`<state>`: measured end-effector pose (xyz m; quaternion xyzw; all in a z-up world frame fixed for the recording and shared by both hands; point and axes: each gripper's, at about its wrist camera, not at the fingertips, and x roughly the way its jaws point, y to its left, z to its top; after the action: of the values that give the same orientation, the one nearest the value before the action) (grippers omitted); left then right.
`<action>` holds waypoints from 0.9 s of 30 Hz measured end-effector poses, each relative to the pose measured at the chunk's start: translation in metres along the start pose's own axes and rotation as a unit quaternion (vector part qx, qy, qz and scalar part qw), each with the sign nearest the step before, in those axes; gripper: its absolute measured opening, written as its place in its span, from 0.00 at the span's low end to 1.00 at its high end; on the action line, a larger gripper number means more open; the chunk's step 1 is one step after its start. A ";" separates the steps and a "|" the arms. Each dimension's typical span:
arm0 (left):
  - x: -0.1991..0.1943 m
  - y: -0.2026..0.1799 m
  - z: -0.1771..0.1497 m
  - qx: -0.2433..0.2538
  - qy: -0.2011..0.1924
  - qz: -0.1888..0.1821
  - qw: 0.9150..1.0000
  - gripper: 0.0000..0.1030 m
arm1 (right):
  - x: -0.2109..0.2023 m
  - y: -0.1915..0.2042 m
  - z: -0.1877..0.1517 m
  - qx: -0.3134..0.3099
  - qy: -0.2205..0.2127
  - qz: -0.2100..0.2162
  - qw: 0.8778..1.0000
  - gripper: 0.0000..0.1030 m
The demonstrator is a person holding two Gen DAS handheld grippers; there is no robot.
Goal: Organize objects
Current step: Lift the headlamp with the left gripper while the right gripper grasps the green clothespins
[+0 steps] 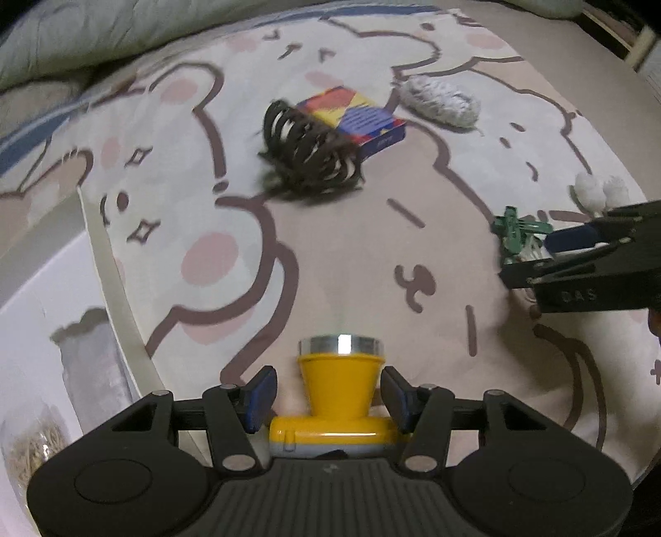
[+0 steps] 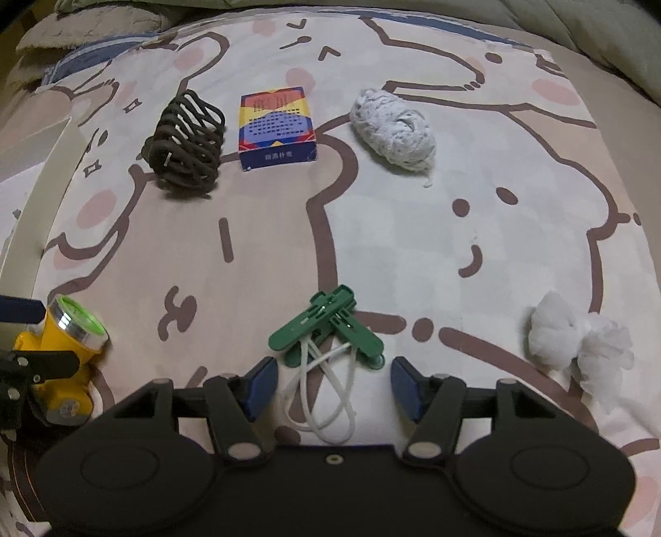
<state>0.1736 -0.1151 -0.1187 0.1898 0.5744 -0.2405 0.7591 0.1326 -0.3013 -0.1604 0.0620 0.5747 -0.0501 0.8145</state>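
A yellow flashlight (image 1: 336,384) with a silver rim lies on the cartoon bedsheet (image 2: 392,256), and my left gripper (image 1: 327,374) is shut on its body, one pad on each side. It also shows at the left edge of the right wrist view, flashlight (image 2: 70,351) and left gripper (image 2: 24,334). My right gripper (image 2: 332,363) stands open over a pair of green clips (image 2: 326,326) tied with a white cord (image 2: 330,396); its pads do not touch them. In the left wrist view the right gripper (image 1: 533,260) sits beside the green clips (image 1: 516,235).
Along the far side lie a brown hair claw (image 2: 186,140), a colourful card box (image 2: 277,128) and a grey-white yarn ball (image 2: 392,128). A white fluffy tuft (image 2: 578,343) rests at the right. The bed edge (image 1: 120,297) runs down the left; a green quilt (image 1: 103,37) is bunched behind.
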 end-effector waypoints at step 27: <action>0.022 -0.001 -0.011 -0.023 0.023 -0.001 0.999 0.39 | 0.000 0.009 0.000 -0.006 -0.006 0.006 1.000 0.13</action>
<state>0.1693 -0.1130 -0.1423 0.1771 0.5975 -0.2234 0.7494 0.1343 -0.2920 -0.1601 0.0602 0.5701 -0.0426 0.8183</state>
